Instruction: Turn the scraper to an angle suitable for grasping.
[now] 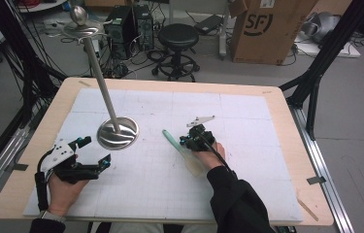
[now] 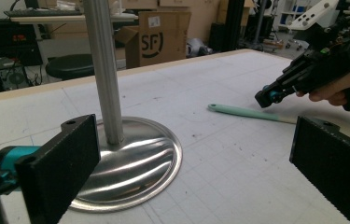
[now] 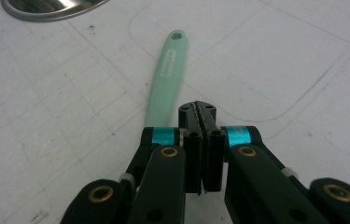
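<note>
A mint-green spatula (image 1: 172, 141) lies on the white gridded mat (image 1: 247, 121), its handle pointing toward a metal stand and its pale blade near the person's right hand. My right gripper (image 1: 185, 141) is shut with nothing between its pads, its tip just beside the spatula handle (image 3: 165, 79); the shut right gripper (image 3: 198, 113) hovers close over the mat. My left gripper (image 1: 94, 151) rests at the front left, jaws wide open and empty, facing the stand's round base (image 2: 130, 163). The left gripper (image 2: 196, 163) also looks on the spatula (image 2: 247, 113) and the right gripper (image 2: 266, 97).
The stand's shiny base (image 1: 117, 133) carries a tall tilted-looking pole (image 1: 99, 73) topped by a ball (image 1: 78, 14). Beyond the wooden table edge (image 1: 170, 83) are a black stool (image 1: 178, 36), a cardboard box (image 1: 267, 29) and black frame posts (image 1: 315, 73).
</note>
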Tool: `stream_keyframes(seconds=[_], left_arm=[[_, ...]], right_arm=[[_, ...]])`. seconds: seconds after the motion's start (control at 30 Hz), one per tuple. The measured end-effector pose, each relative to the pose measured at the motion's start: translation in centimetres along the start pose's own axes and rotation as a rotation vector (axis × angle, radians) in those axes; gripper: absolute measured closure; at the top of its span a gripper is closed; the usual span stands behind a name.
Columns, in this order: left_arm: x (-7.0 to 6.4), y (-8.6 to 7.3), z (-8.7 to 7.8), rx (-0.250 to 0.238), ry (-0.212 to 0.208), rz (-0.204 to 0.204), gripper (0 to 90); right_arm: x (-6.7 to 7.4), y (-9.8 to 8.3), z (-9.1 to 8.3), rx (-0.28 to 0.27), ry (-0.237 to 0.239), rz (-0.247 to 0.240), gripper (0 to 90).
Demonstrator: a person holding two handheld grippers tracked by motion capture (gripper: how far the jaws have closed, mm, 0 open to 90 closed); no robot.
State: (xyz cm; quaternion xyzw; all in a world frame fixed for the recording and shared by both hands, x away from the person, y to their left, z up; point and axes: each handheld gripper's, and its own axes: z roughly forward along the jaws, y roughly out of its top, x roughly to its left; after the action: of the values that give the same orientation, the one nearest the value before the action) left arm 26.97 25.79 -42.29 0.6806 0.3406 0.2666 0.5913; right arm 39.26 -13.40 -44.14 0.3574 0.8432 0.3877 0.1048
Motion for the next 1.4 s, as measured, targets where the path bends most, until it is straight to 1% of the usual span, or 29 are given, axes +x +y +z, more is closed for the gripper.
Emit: stream_keyframes(seconds=[0.1, 0.13, 0.27, 0.33, 0.4, 0.5, 0.63, 0.67, 0.73, 0.83, 1.0, 1.1, 1.13, 1.17, 1.23, 1.27, 1.33, 1.37, 1.4], left_arm=[[0.0, 0.0, 0.1, 0.002, -0.002, 0.002, 2.2], [0.0, 0.0, 0.1, 0.003, -0.003, 0.001, 2.2], [-0.1, 0.0, 0.0, -0.002, -0.005, 0.001, 2.2], [0.0, 0.0, -0.1, 0.003, -0.005, -0.001, 2.2], [0.0, 0.0, -0.1, 0.004, -0.004, -0.001, 2.2], [0.0, -0.1, -0.1, 0.003, -0.005, -0.001, 2.2], [0.0, -0.1, -0.1, 0.005, -0.006, 0.0, 2.2], [0.0, -0.1, -0.1, 0.005, -0.006, 0.0, 2.2], [0.0, -0.1, -0.1, 0.005, -0.005, -0.002, 2.2], [0.0, -0.1, 0.0, 0.006, -0.006, -0.002, 2.2], [0.0, -0.1, -0.1, 0.006, -0.006, -0.001, 2.2], [0.0, -0.1, 0.0, 0.006, -0.007, -0.003, 2.2], [0.0, -0.1, -0.1, 0.005, -0.007, -0.001, 2.2], [0.0, -0.1, -0.1, 0.005, -0.007, -0.001, 2.2], [0.0, -0.1, -0.1, 0.005, -0.002, 0.001, 2.2], [0.0, -0.1, -0.1, 0.005, -0.002, 0.001, 2.2], [0.2, -0.2, -0.3, 0.005, 0.002, -0.005, 2.2], [0.3, -0.2, -0.4, 0.003, 0.007, -0.006, 2.2], [0.4, -0.2, -0.6, 0.002, 0.006, -0.011, 2.2]], right_arm=[[0.0, 0.2, 0.3, -0.005, 0.015, 0.024, 89.4], [0.1, 0.3, 0.5, -0.001, 0.015, 0.024, 89.4], [0.5, 0.9, 1.4, 0.021, 0.014, -0.001, 89.4], [0.8, 1.2, 1.7, 0.025, 0.016, -0.002, 89.4], [0.9, 1.4, 1.8, 0.028, 0.016, -0.016, 89.4], [1.2, 1.5, 2.0, 0.034, 0.04, -0.028, 89.5], [1.8, 1.6, 2.3, 0.034, 0.097, -0.074, 89.5], [2.1, 1.6, 2.3, 0.037, 0.118, -0.088, 89.4], [2.6, 1.6, 2.4, 0.041, 0.141, -0.113, 89.4], [3.4, 1.7, 2.6, 0.05, 0.155, -0.139, 89.5], [3.9, 1.8, 2.7, 0.061, 0.184, -0.166, 89.5], [4.0, 1.8, 2.6, 0.064, 0.177, -0.172, 89.4], [4.0, 1.8, 2.6, 0.052, 0.173, -0.18, 88.7], [3.9, 1.8, 2.5, 0.04, 0.177, -0.179, 85.2], [3.8, 2.0, 2.1, 0.007, 0.179, -0.19, 84.2], [3.8, 2.1, 1.9, -0.006, 0.175, -0.187, 83.6], [3.7, 2.2, 1.4, -0.024, 0.18, -0.19, 79.0], [3.6, 2.2, 1.3, -0.03, 0.181, -0.201, 76.1], [3.5, 2.2, 1.0, -0.041, 0.181, -0.205, 71.5]])
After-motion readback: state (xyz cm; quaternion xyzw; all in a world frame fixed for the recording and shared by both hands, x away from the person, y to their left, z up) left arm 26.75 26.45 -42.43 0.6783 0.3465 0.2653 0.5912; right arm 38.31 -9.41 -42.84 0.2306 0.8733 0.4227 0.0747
